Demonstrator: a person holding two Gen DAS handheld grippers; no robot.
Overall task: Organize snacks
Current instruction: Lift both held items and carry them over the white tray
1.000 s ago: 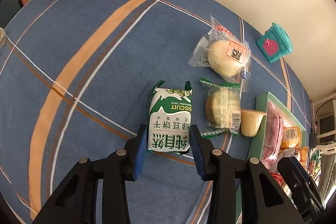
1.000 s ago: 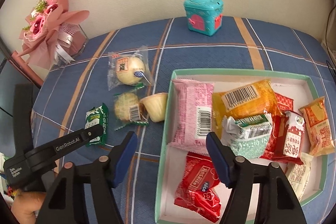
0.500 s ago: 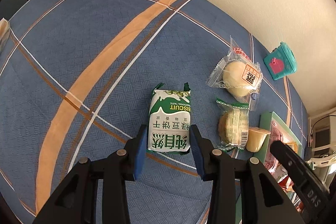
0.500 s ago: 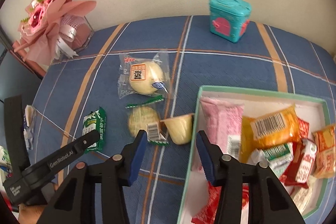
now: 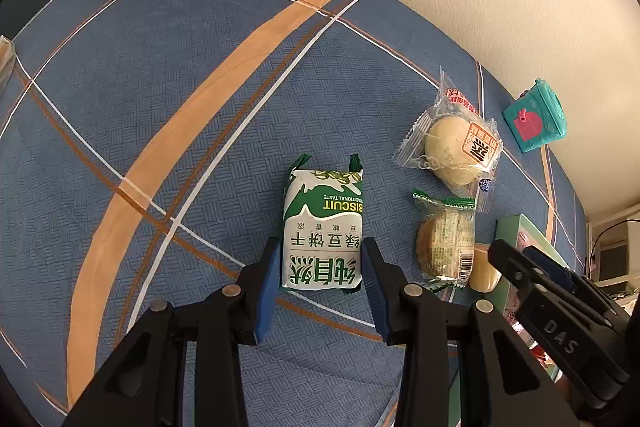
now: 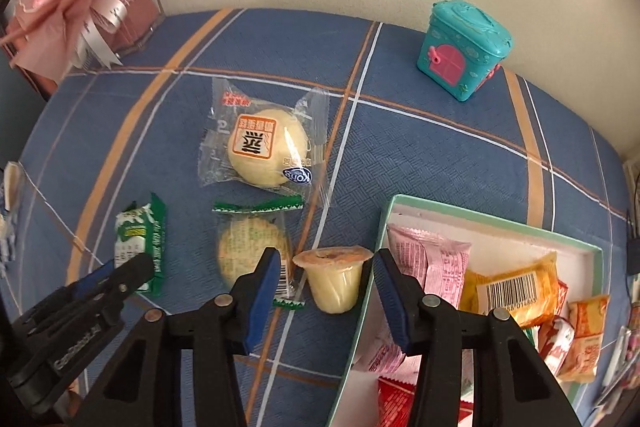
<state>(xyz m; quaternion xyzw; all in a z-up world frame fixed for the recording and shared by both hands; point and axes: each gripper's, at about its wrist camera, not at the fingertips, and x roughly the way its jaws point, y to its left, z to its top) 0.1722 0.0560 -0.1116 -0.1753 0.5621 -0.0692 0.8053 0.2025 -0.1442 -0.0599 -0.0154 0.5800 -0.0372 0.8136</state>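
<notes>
While the left hand-held gripper (image 5: 320,267) clamps the green biscuit pack (image 5: 322,227), the right hand-held gripper (image 6: 326,277), its jaws just narrowed, straddles the jelly cup (image 6: 334,277) without touching, between a wrapped cookie (image 6: 252,251) and the box (image 6: 384,227).

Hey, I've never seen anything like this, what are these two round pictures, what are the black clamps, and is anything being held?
There is no robot here: a person holds a clamp-like gripper in each hand, and a fisheye camera on each looks along its fingers, which is why the pictures look round.

The left view shows the left gripper closed on a green biscuit packet. The right view shows the right gripper, whose fingers have just been closing, either side of a small jelly cup lying on the blue plaid cloth; they do not yet press it.

Also on the cloth: a wrapped bun, a wrapped round cookie, a teal toy house, and a green-rimmed box of snack packets.
</notes>
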